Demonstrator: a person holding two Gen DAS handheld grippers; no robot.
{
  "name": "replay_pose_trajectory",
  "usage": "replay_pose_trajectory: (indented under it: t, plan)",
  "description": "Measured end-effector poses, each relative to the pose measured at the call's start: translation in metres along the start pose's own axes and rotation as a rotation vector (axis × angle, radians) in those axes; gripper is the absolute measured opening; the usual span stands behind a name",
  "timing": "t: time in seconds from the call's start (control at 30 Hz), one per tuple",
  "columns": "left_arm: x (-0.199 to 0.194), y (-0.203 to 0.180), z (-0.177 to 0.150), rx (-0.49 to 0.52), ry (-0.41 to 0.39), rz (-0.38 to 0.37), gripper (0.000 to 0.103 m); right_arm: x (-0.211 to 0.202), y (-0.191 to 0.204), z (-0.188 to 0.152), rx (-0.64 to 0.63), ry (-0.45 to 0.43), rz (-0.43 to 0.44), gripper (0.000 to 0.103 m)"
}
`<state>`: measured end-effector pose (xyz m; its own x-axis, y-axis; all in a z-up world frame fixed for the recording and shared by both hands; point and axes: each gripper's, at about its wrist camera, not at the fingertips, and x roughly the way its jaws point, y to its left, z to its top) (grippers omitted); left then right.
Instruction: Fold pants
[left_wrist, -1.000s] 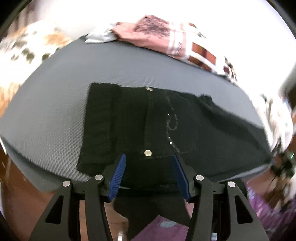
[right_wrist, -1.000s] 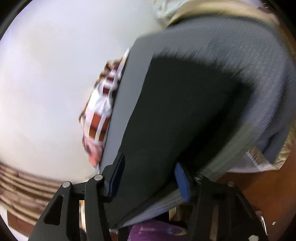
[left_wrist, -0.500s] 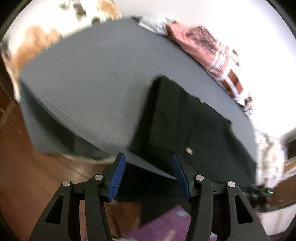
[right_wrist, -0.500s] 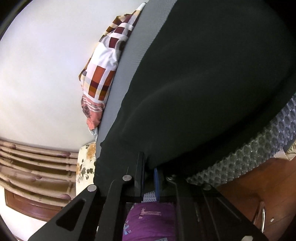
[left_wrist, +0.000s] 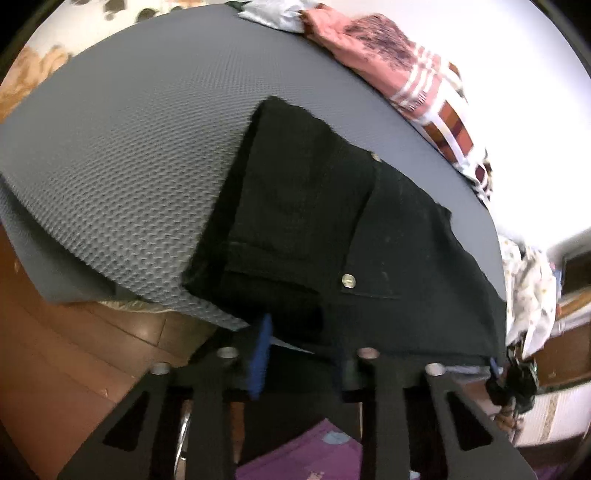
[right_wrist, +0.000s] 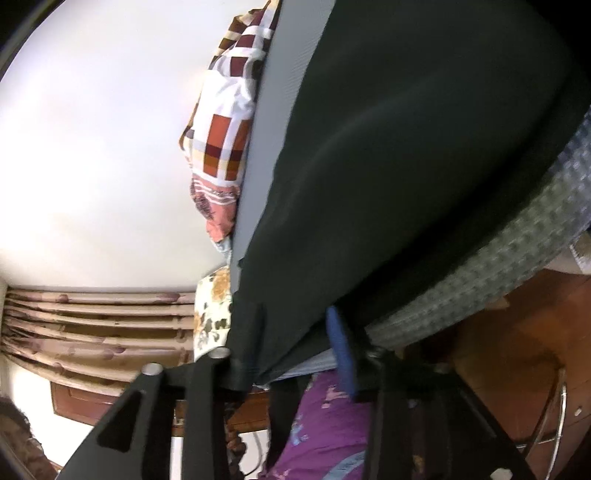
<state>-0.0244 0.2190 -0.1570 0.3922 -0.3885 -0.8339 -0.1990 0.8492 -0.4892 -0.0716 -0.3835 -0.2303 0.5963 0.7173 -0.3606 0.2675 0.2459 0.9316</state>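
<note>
Black pants (left_wrist: 332, 229) lie on a grey textured mat (left_wrist: 129, 140), waistband end to the left, with a metal button (left_wrist: 348, 280) near the front edge. My left gripper (left_wrist: 301, 354) is at the mat's near edge with its blue pads astride the pants' hanging edge, part closed. In the right wrist view the black pants (right_wrist: 406, 147) fill the frame. My right gripper (right_wrist: 295, 347) has its jaws apart on either side of the pants' edge over the mat (right_wrist: 480, 288).
A pink and checked cloth (left_wrist: 406, 74) lies at the mat's far edge. A floral cloth (left_wrist: 528, 291) hangs at the right. Wooden floor (left_wrist: 74, 350) is below the mat. Curtains (right_wrist: 92, 325) and a white wall are to the right gripper's left.
My left gripper has moved in to the pants' near edge and its jaws have narrowed. My right gripper, shut half a second ago, now has its jaws apart around the pants' edge.
</note>
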Motion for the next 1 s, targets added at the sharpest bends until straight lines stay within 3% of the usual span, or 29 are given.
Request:
replay_pose_trajectory:
  t: [0.23,0.5,0.57,0.63,0.87,1.0]
  plan:
    - [-0.005,0.005,0.000,-0.027,-0.024,-0.033,0.026,0.038,0.011,-0.010,-0.039,0.069,-0.082,0.045]
    - [-0.006,0.012,0.001,-0.044,-0.030,-0.054,0.026,0.064,0.015,-0.020,-0.021,0.077,-0.051,0.046]
    - [-0.006,0.011,0.001,-0.039,-0.031,-0.051,0.026,0.071,0.020,-0.023,-0.042,0.072,-0.065,0.038]
    - [-0.006,0.009,0.001,-0.030,-0.038,-0.039,0.026,0.073,0.022,-0.025,-0.076,0.069,-0.123,0.008]
    - [-0.010,0.008,0.001,-0.009,-0.057,0.028,0.026,0.065,0.042,-0.040,-0.146,0.097,-0.160,0.006]
    - [-0.005,0.009,0.000,-0.007,-0.048,0.055,0.026,0.070,0.023,-0.039,-0.102,0.130,-0.190,0.006]
